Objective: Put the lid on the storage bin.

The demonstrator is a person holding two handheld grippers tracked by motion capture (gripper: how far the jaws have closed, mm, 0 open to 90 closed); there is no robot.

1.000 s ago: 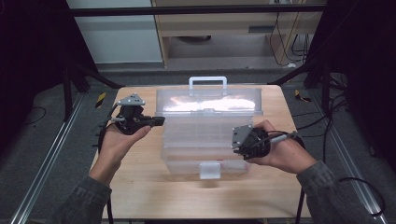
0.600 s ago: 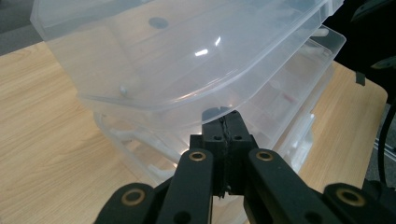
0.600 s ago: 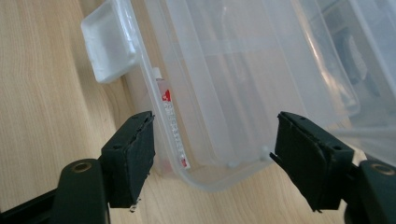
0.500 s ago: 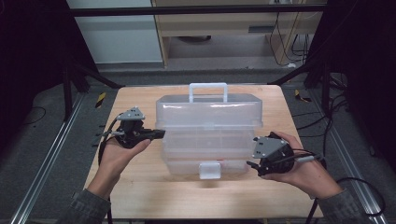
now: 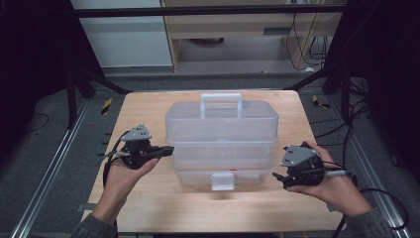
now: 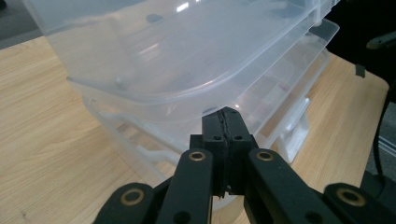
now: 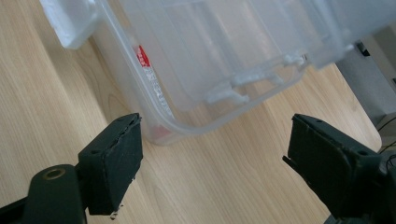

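Observation:
A clear plastic storage box (image 5: 221,141) with a white carry handle (image 5: 221,102) and a white front latch (image 5: 222,181) stands in the middle of the wooden table (image 5: 148,203). My left gripper (image 5: 170,149) is shut, empty, its tips at the box's left side (image 6: 187,88). At the box's right front corner (image 7: 177,126) my right gripper (image 5: 277,177) is open; its jaws have just been opening, with nothing between them. Red print (image 7: 144,57) shows through the box wall.
Bare table lies in front of the box and to both sides. The table's edge is near on the right (image 5: 361,198). A low shelf (image 5: 237,29) and cables (image 5: 307,34) lie beyond the table's far edge.
The box lid has come down from raised to closed. My right gripper drew away to the right and toward the front, and its jaws spread. My left gripper sank a little beside the box.

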